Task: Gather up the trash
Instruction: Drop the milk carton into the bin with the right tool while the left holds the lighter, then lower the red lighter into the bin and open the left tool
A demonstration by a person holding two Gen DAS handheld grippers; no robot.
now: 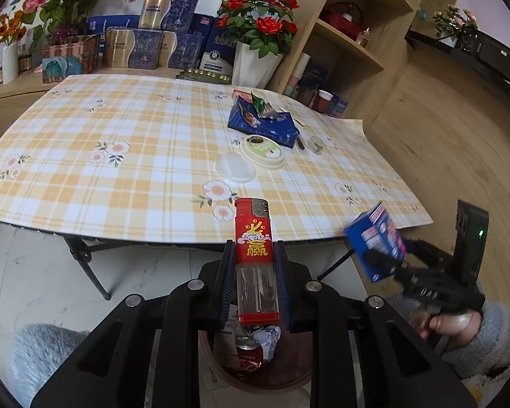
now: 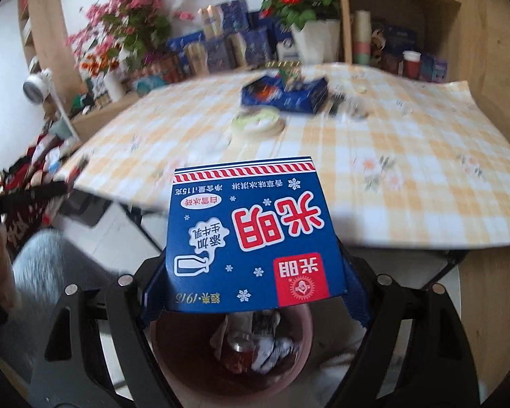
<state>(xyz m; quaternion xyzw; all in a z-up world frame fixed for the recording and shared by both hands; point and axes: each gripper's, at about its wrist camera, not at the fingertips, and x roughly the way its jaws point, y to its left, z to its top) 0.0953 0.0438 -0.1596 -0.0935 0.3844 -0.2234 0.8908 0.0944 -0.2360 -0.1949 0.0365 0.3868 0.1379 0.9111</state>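
Observation:
My left gripper (image 1: 254, 255) is shut on a red lighter (image 1: 255, 238) with a clear lower half, held above a brown trash bin (image 1: 289, 374) that holds a red can and wrappers. My right gripper (image 2: 251, 255) is shut on a blue ice-cream carton (image 2: 251, 238), also over the bin (image 2: 299, 357). The carton (image 1: 377, 238) and right gripper show at the right in the left wrist view. More trash lies on the checked table (image 1: 119, 170): a torn blue package (image 1: 265, 125), a round lid (image 1: 263, 149), a clear cap (image 1: 235, 168).
Gift boxes and flower vases (image 1: 255, 64) stand along the table's far edge. A wooden shelf unit (image 1: 350, 40) with cups rises at the right. The table's folding legs (image 1: 85, 261) are on the white tiled floor beside the bin.

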